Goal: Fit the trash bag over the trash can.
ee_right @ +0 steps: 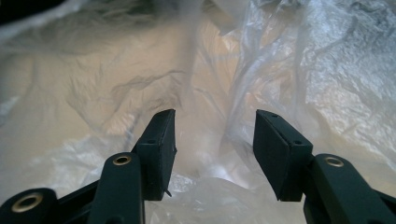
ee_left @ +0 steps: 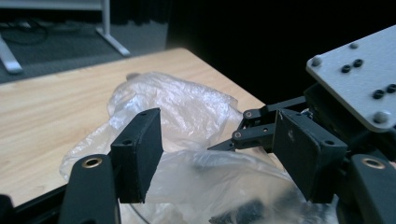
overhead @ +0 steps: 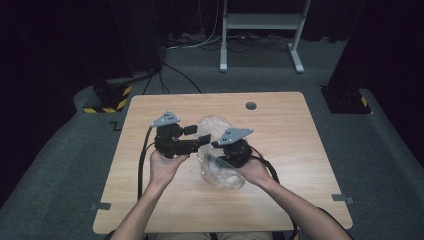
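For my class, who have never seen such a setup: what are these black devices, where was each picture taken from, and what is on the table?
A person sits at a wooden table holding a hand-operated gripper in each hand. The top picture looks down from above: the left gripper shows at its left, the right gripper beside it. The other two pictures come from cameras riding on each gripper, looking along its two black jaws. A crumpled clear plastic bag lies on the table. Both grippers stand open at the bag; neither has clamped it. The right gripper's camera sits close against the plastic.

Bag (overhead: 220, 165) btwn tools, on table (overhead: 280, 130)
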{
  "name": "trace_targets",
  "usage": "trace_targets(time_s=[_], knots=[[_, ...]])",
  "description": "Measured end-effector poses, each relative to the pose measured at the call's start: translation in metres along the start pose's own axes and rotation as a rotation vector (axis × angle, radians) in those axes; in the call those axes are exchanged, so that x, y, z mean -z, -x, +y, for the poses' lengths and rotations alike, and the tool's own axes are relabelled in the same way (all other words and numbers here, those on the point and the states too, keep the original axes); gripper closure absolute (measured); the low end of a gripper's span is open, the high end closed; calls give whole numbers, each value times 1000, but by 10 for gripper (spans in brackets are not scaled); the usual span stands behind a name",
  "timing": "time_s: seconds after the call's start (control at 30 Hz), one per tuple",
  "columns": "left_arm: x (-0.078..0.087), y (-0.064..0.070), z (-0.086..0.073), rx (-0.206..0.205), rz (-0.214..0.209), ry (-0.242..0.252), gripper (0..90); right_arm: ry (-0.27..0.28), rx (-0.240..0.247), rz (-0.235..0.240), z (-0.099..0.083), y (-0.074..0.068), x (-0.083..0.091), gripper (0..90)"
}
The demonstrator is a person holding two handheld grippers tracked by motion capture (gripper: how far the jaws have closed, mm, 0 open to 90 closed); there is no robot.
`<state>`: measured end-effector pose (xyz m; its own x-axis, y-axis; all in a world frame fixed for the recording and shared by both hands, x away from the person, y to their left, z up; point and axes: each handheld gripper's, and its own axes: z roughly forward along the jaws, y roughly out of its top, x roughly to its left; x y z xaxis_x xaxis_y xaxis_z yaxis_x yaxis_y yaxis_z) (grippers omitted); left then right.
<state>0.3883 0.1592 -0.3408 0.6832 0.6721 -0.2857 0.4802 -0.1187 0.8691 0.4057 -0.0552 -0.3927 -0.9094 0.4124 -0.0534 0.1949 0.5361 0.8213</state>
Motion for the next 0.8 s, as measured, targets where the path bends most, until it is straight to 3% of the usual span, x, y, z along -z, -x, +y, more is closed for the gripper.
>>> trace_targets(time_s=[0.13, 0.27, 0.4, 0.6, 0.8], knots=[[-13, 4, 0, -42, 1, -41, 371, 2, -14, -33, -5, 3, 7, 479], [-29, 10, 1, -71, -26, -78, 413, 19, -48, -61, -10, 8, 18, 476], [-44, 16, 2, -114, -37, -133, 544, 31, -53, -93, -16, 9, 29, 484], [-62, 20, 2, -168, -57, -190, 811, 51, -99, -141, -26, 14, 47, 500], [-67, 17, 3, -189, -84, -206, 896, 77, -152, -157, -33, 21, 60, 501]])
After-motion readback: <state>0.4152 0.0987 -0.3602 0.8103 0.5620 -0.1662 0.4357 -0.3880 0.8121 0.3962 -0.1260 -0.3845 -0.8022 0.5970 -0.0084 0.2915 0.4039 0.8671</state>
